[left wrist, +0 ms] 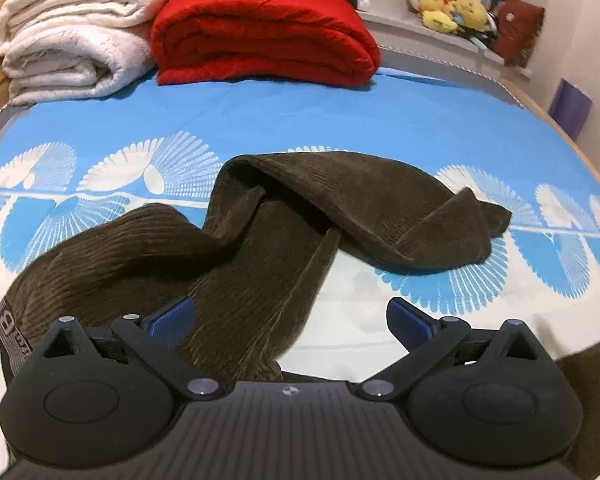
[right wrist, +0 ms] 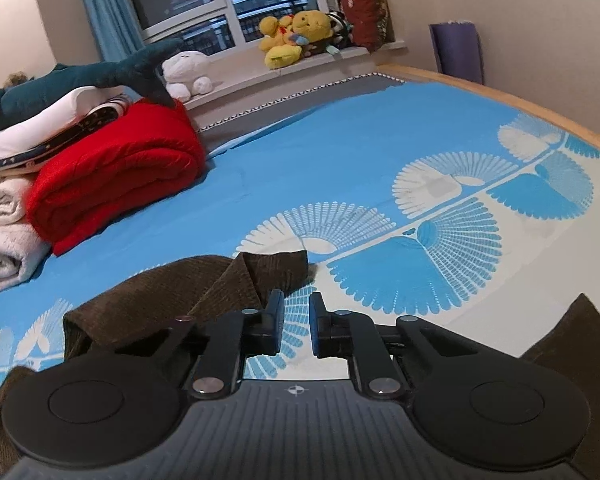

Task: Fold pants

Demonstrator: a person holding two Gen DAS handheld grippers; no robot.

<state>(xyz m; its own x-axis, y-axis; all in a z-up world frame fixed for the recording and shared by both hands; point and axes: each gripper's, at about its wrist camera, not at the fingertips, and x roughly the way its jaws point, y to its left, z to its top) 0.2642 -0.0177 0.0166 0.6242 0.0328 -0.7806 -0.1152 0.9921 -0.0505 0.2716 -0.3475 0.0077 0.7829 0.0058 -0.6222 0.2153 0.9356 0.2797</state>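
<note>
Even, warm indoor light fills both views, while the window (right wrist: 204,4) is dark. Shadows under the brown pants (left wrist: 284,216) are soft, without glare. Fisheye distortion bows the bed edge (right wrist: 500,100) and blackens corners; the stuffed toys (left wrist: 452,10) look slightly soft.

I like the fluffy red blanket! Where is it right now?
The red blanket lies folded at the far end of the bed, left of middle in the left wrist view, right beside the white blanket, beyond the brown pants.
</note>
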